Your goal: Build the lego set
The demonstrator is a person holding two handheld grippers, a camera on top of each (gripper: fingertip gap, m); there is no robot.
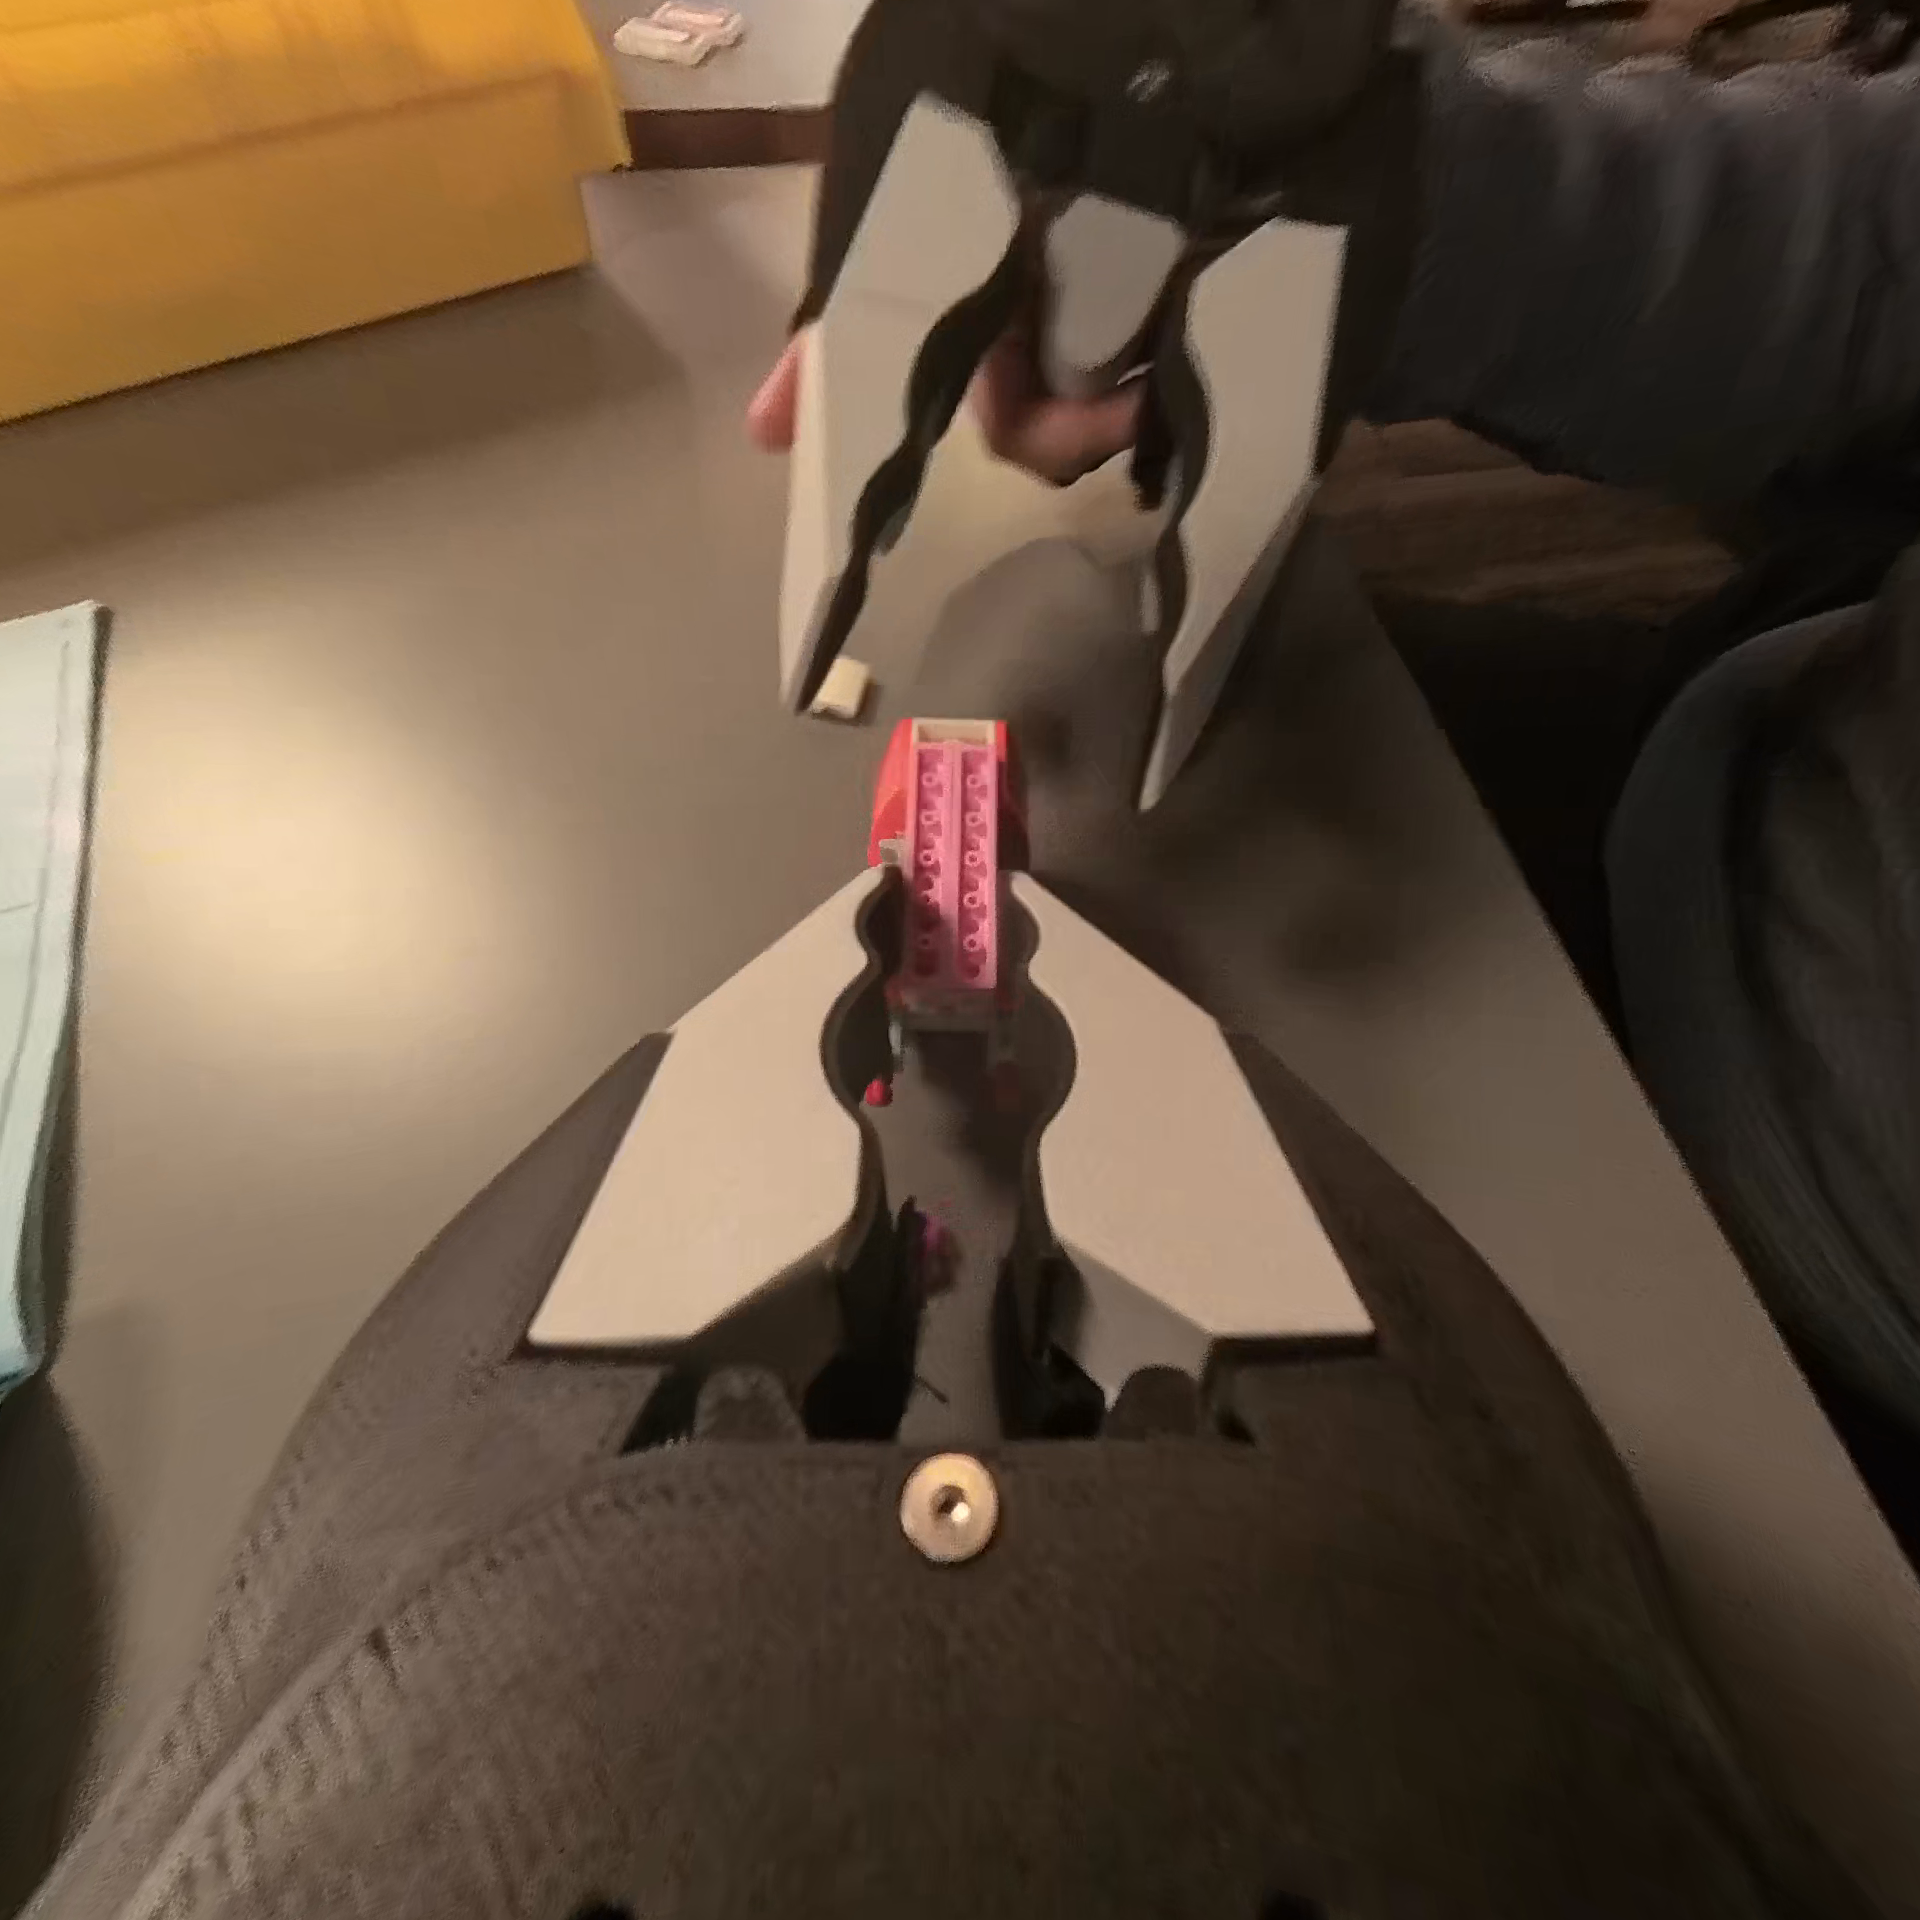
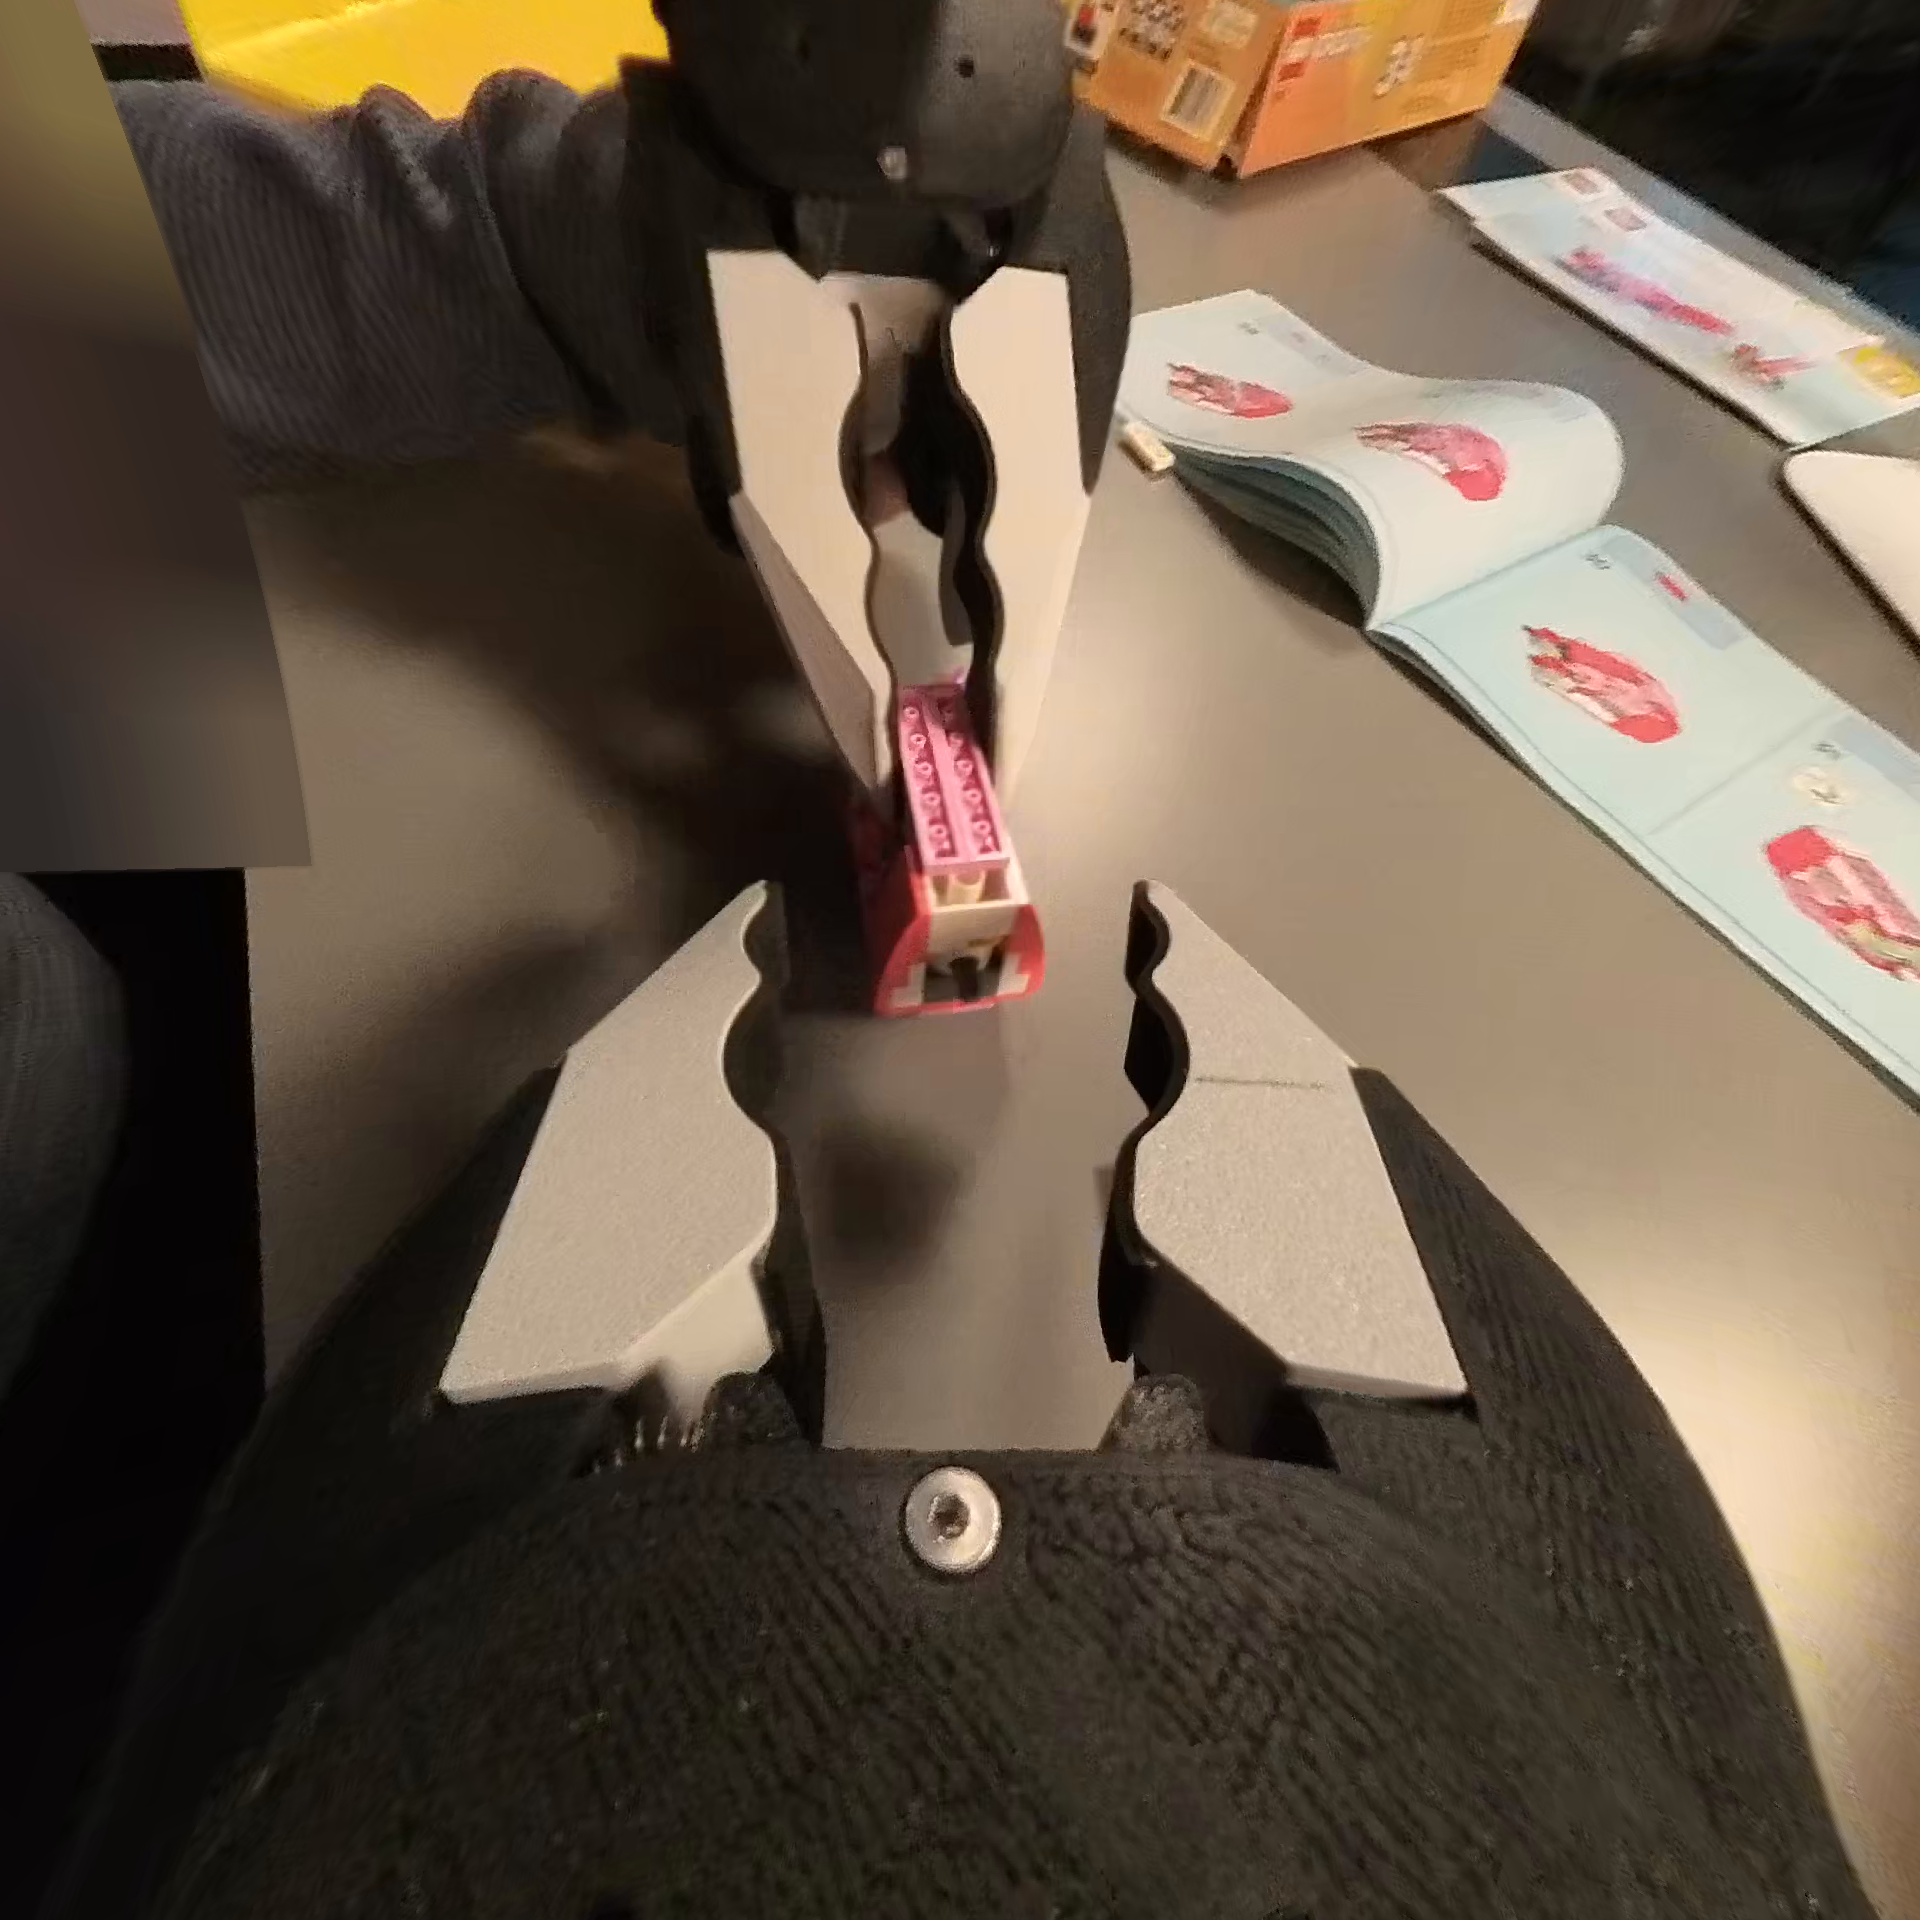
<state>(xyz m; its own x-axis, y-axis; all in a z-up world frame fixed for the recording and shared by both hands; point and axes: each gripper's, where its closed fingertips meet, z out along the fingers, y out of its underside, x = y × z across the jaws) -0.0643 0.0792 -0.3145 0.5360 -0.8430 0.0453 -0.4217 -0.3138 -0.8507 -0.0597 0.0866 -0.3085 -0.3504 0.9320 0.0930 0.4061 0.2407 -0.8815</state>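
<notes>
Left gripper (image 1: 951,883): clenched on the pink-topped brick model (image 1: 951,852), pads pressing both flanks, steadying it on the table (image 1: 416,831).
Right gripper (image 2: 951,904): spread wide, holding nothing, facing the model's red nose.
Room: bare tabletop around; table edge close on one side.
Beyond: loose white brick (image 1: 842,688), open booklet (image 2: 1455,540), orange box (image 2: 1299,94).

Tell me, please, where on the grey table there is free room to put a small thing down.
Free: the bare grey table between the brick model and the pale blue sheet, and the stretch between model and open booklet. Crowded: around the model, clamped by the left gripper, with the open right gripper close.
</notes>
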